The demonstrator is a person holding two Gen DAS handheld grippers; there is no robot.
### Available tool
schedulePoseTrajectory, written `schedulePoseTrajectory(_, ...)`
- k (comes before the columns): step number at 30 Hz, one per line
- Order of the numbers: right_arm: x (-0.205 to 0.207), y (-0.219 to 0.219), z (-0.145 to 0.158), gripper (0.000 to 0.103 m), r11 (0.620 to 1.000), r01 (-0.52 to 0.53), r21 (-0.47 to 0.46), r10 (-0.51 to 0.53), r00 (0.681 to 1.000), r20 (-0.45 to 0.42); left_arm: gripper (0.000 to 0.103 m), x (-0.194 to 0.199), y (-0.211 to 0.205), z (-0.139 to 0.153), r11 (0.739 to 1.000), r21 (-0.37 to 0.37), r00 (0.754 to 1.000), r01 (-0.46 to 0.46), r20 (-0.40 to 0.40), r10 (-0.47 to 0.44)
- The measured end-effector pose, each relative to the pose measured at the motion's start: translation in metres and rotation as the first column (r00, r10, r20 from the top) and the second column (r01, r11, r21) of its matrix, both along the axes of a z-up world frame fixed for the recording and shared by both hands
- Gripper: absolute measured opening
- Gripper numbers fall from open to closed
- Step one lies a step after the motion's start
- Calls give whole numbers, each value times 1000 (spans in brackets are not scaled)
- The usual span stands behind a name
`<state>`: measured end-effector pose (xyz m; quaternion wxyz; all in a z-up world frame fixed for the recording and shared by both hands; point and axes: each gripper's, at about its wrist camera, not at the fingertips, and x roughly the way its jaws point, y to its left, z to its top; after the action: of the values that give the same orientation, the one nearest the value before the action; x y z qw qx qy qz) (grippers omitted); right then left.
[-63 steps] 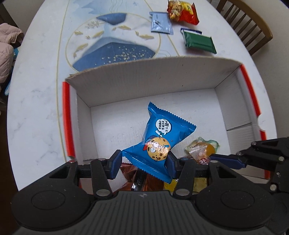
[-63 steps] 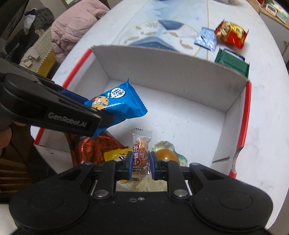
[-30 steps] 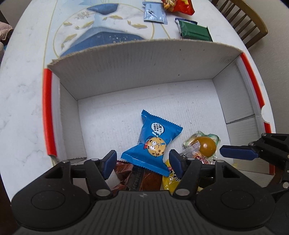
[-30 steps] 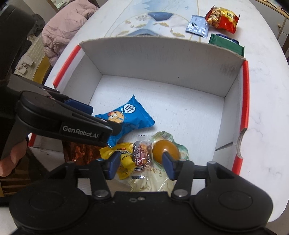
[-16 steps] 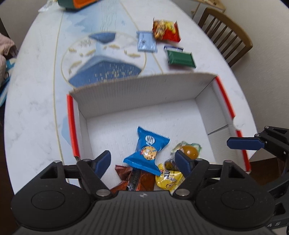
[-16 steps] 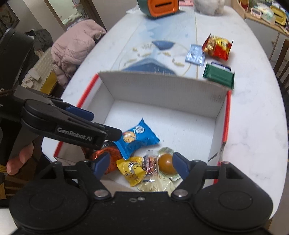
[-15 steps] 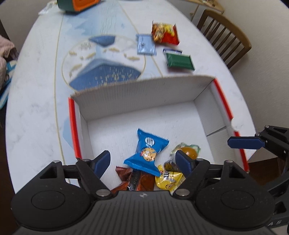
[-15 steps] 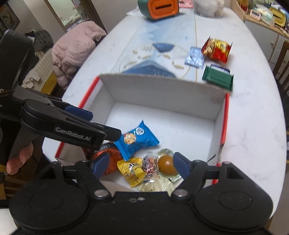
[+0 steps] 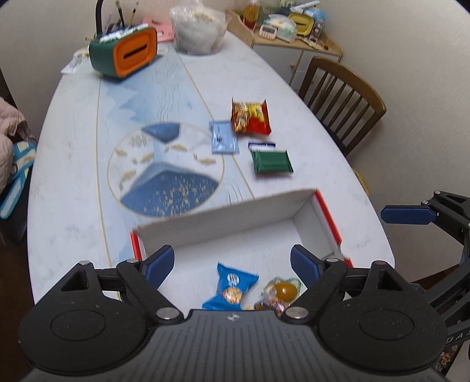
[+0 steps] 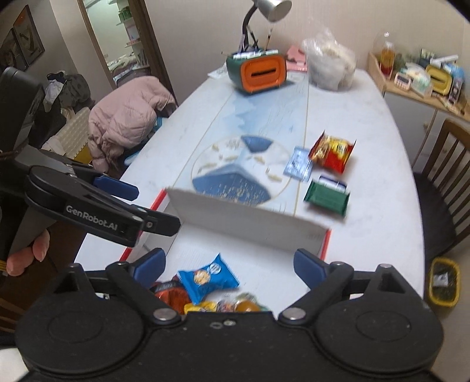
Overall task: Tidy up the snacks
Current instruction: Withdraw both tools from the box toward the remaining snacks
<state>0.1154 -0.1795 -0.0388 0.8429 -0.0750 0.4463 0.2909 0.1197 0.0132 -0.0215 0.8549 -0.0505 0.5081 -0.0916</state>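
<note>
A white cardboard box (image 9: 223,223) with red edges stands at the near end of the table; it also shows in the right wrist view (image 10: 243,219). Inside lie a blue cookie packet (image 9: 230,286) (image 10: 207,277), an orange jelly cup (image 9: 283,289) and other small snacks. Beyond the box lie a green packet (image 9: 271,161) (image 10: 326,198), a light blue sachet (image 9: 223,141) (image 10: 298,163) and a red chip bag (image 9: 249,116) (image 10: 332,152). My left gripper (image 9: 232,261) is open and empty, raised above the box. My right gripper (image 10: 229,261) is open and empty, raised beside it.
An orange and green tissue box (image 9: 126,55) and a clear bag (image 9: 196,28) stand at the table's far end. A wooden chair (image 9: 340,97) is at the right. A pink jacket (image 10: 126,117) lies on a seat at the left.
Both grippers let go of their snacks into the box, opened wide, then rose and pulled back, so the view now takes in the whole table.
</note>
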Motion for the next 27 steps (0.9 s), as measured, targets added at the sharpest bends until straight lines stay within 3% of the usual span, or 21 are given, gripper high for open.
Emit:
schedulePoseTrajectory(12,58,-17,31,94,998,14,-64,-9,996,90,87,62,-1,44,997,70,998,9,66,-13)
schedulePoseTrajectory(23,140,-33,59,94,999,30,-31,-25,988,151,87,137,-17,95,992,121,987,-29,159,9)
schedulePoseTrajectory(27,172,-34,56,94,999,19,-33,-14,988,153,87,168,-26,99,990,132,985,-38,173,15)
